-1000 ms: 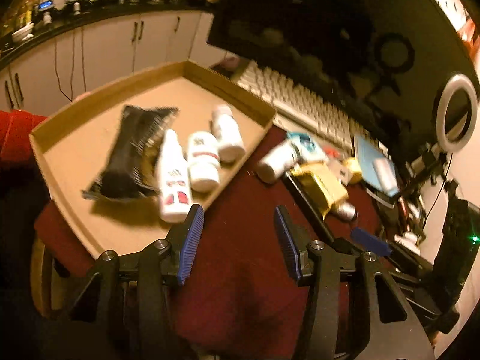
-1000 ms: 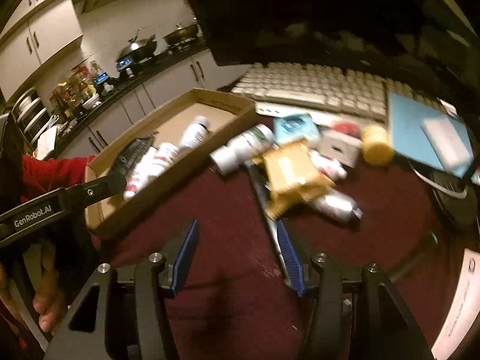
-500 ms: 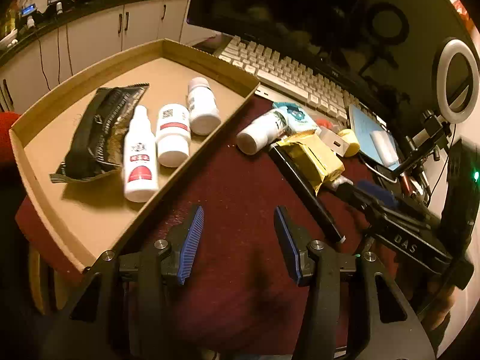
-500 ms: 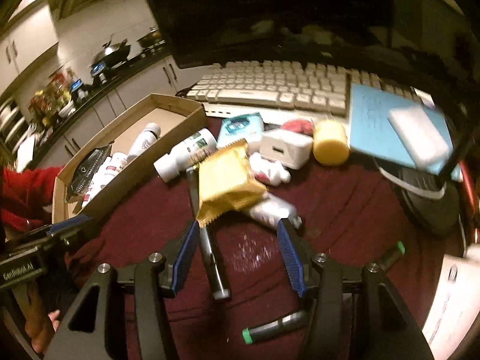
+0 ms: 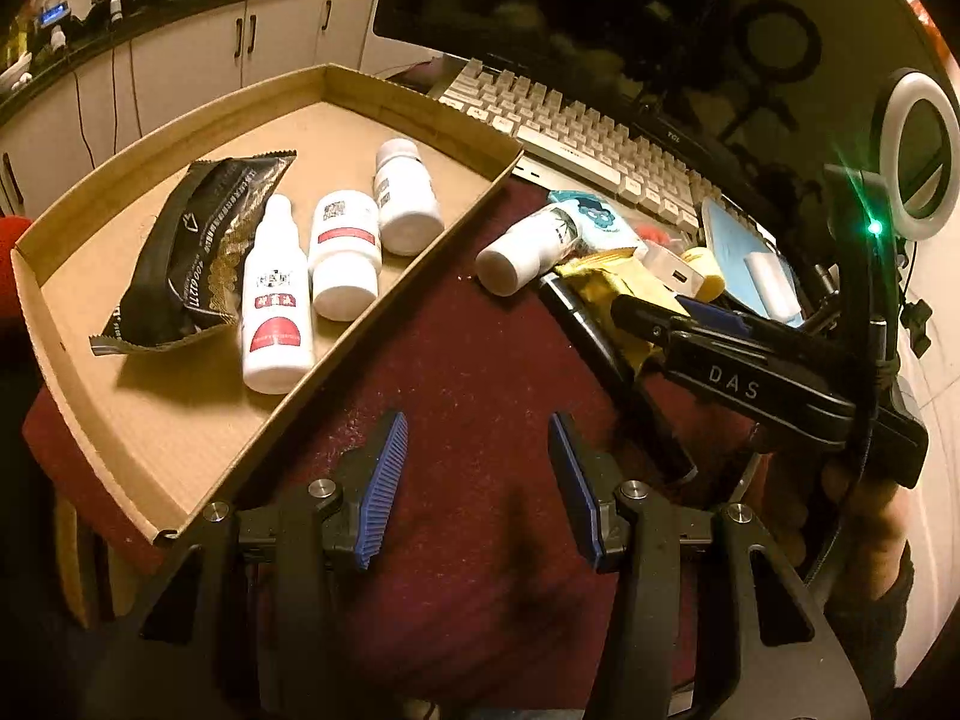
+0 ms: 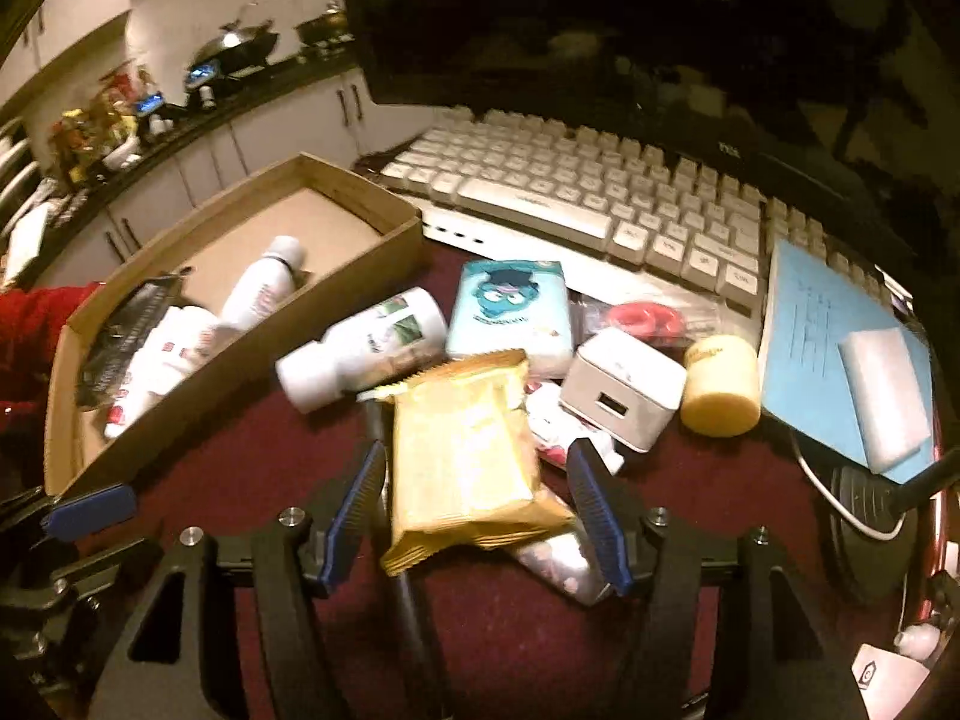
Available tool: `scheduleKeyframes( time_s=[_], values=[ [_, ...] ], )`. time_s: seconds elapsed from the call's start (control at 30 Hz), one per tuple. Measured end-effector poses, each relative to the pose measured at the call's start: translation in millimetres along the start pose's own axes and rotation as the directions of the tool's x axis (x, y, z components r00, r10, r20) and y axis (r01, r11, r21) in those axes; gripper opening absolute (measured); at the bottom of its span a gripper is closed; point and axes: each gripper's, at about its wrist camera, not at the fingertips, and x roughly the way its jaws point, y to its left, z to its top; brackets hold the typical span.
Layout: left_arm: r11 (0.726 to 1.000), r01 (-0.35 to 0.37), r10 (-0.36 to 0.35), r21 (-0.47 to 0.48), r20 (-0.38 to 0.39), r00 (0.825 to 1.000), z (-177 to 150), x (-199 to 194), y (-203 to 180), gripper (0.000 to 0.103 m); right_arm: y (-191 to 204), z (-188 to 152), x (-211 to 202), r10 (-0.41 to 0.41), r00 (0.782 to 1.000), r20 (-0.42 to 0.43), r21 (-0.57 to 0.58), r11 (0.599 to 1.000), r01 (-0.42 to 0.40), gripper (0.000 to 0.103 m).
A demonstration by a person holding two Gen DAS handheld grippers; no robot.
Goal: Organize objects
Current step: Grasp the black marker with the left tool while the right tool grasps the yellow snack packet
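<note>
A cardboard tray (image 5: 336,324) (image 6: 252,348) holds a black packet (image 5: 198,252) and three white bottles (image 5: 342,252). A pile lies on the maroon cloth (image 5: 480,372): a white bottle (image 6: 366,348) (image 5: 528,246), a yellow snack packet (image 6: 468,456), a teal tissue pack (image 6: 510,306), a white charger (image 6: 624,384) and a black pen (image 5: 618,378). My right gripper (image 6: 474,510) is open, its jaws on either side of the yellow packet, not closed on it. My left gripper (image 5: 474,480) is open and empty over the cloth, beside the tray.
A white keyboard (image 6: 600,192) and a dark monitor (image 6: 600,30) stand behind the pile. A yellow cylinder (image 6: 720,384), a blue notebook (image 6: 828,336) with a white block, and a ring light (image 5: 918,156) are at the right. Kitchen cabinets are at the back left.
My right gripper has moved forward to the pile until its open jaws straddle the yellow packet. My left gripper has drawn back from the tray a little and stays open.
</note>
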Motion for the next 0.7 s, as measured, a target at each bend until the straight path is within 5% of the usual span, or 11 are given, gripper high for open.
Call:
scheduleKeyframes(
  time_s=[0.3,0.7],
  values=[
    [1.000,0.023,-0.023,0.014,-0.015,1.000,-6.8,3.2,-9.0,0.049,-11.5,-21.4,-30.2,0.008,0.999,0.043,0.115,0.993,-0.012,0.046],
    [0.996,0.054,-0.047,0.067,-0.106,0.993,2.2,45.5,-73.2,0.049,-37.2,-71.3,-76.7,-0.110,0.987,0.114,0.241,0.967,0.080,0.046]
  ],
)
